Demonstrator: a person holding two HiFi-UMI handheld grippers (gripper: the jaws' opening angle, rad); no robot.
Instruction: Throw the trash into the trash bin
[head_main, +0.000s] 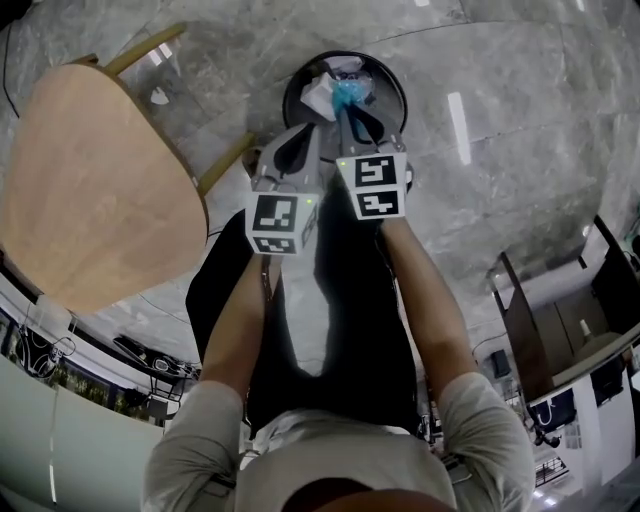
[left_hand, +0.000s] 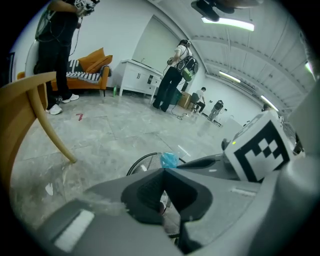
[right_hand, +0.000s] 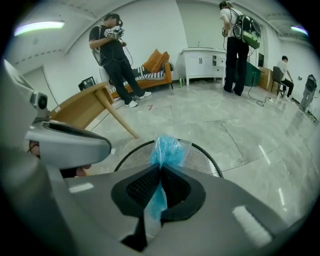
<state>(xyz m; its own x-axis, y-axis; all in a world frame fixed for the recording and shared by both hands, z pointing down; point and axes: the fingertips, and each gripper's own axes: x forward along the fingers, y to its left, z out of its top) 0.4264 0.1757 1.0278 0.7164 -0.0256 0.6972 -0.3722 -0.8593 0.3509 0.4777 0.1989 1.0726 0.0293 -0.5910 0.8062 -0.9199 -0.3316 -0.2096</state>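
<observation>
Head view is showing both grippers hanging over the black mesh trash bin (head_main: 396, 88) on the marble floor (head_main: 500, 140), beside a wooden table (head_main: 100, 180). The right gripper (head_main: 350, 112) is pinching a crumpled blue wrapper (right_hand: 167, 150) between its fingers, and the wrapper is sticking out past the tips above the bin's mouth. The left gripper (left_hand: 163, 171) is pressing its fingers together at their tips, just beside the right one. White crumpled trash (head_main: 320, 97) is showing in the bin's opening by the left gripper; whether they are touching cannot be told.
</observation>
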